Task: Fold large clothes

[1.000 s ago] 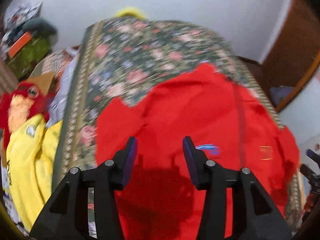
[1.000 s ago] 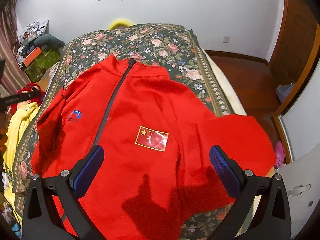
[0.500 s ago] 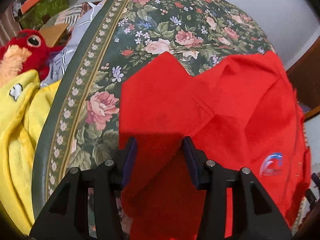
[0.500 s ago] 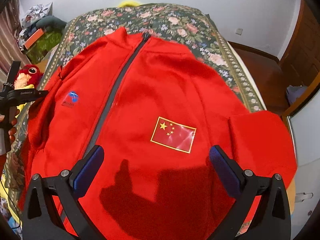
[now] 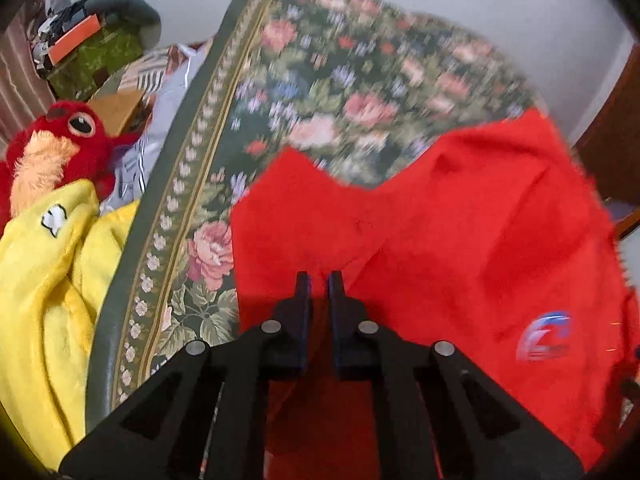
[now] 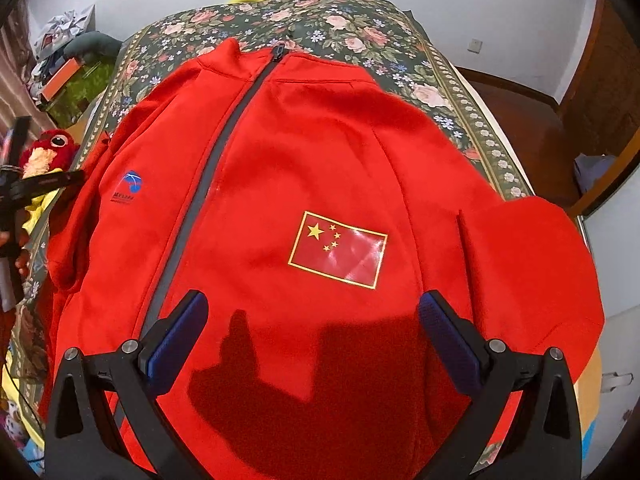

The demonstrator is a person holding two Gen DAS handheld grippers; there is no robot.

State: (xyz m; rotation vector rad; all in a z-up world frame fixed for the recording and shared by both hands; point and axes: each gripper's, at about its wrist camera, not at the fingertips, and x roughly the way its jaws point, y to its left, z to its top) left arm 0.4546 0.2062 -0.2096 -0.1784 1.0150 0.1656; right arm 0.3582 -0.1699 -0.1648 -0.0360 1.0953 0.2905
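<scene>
A red zip jacket with a flag patch and a blue logo lies front up on the floral bedspread. My left gripper is shut on the red fabric at the jacket's left sleeve, near the bed's left edge. It also shows at the left in the right wrist view. My right gripper is wide open and empty, hovering over the jacket's lower front.
A yellow garment and a red plush toy lie beside the bed's left edge. Clutter is piled at the back left. A wooden door and floor are to the right.
My left gripper has closed on the red sleeve fabric; it was open half a second ago. My right gripper has moved closer over the jacket and stays open.
</scene>
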